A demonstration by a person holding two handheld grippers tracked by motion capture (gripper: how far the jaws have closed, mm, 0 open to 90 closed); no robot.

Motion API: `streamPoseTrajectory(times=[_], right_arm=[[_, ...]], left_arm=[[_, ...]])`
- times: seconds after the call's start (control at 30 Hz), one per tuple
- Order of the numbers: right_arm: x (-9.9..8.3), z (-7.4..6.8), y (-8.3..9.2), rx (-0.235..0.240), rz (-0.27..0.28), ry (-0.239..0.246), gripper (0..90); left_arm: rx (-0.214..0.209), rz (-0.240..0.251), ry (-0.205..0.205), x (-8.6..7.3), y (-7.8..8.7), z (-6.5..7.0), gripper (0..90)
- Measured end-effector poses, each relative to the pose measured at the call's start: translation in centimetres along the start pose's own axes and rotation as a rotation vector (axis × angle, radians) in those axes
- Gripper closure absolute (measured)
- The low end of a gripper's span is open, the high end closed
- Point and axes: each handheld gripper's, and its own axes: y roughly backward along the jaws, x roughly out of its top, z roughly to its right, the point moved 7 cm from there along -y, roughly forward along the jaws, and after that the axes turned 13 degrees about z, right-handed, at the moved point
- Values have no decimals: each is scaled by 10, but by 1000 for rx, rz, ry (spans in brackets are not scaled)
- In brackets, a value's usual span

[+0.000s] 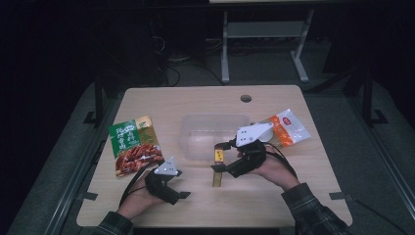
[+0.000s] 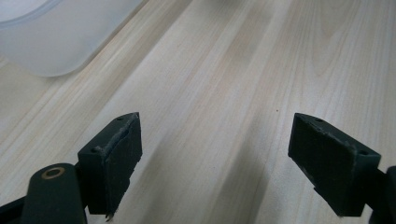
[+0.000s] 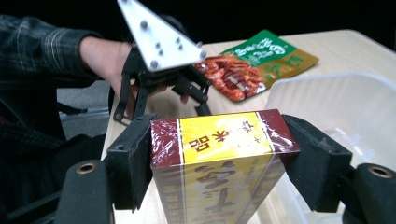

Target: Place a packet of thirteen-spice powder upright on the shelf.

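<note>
**Box clamped in my right jaws, left jaws wide over bare wood**

My right gripper (image 3: 219, 158) has its two black jaws pressed against the narrow sides of a yellow-and-maroon box (image 3: 219, 163), wrapped in shiny film with printed characters across its top face. From above, I see that box (image 1: 218, 171) standing on end, its lower end down at the table (image 1: 274, 196) and its upper end between my jaws, just in front of the clear plastic tub (image 1: 210, 134). In the right gripper view the tub's pale rim (image 3: 336, 93) curves just beside the box.

My left gripper (image 2: 217, 158) stands with its jaws wide apart, nothing between the pads, bare light wood grain under them. A corner of the tub (image 2: 51, 42) shows at the upper left of that view. From above, my left gripper (image 1: 183, 188) sits near the table's front edge, well apart from the box.

Farther out, a green and gold packet picturing red food (image 1: 134, 144) lies flat to the left of the tub. An orange and white packet (image 1: 288, 127) lies to the tub's right, behind my right hand (image 1: 271, 169).
</note>
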Motion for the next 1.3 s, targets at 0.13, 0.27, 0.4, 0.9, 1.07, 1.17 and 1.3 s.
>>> streamPoseTrajectory(times=[0.13,0.27,0.4,0.9,1.07,1.17,1.3], right_arm=[[10,6,4,-13,4,12,302],[20,14,7,-27,14,23,302],[31,22,9,-39,22,35,302],[43,67,4,-57,-8,41,301],[45,82,2,-71,-5,37,301],[47,87,1,-71,0,46,301],[47,95,-2,-67,-8,56,301]], left_arm=[[-4,-4,-2,0,0,1,170],[-6,-3,-3,0,0,1,171],[-6,7,3,1,0,1,170],[-18,-2,1,0,-1,1,170],[-25,-8,0,0,-1,1,170],[-29,-18,-10,-1,-1,1,170],[-30,-7,-3,-1,-3,2,170]])
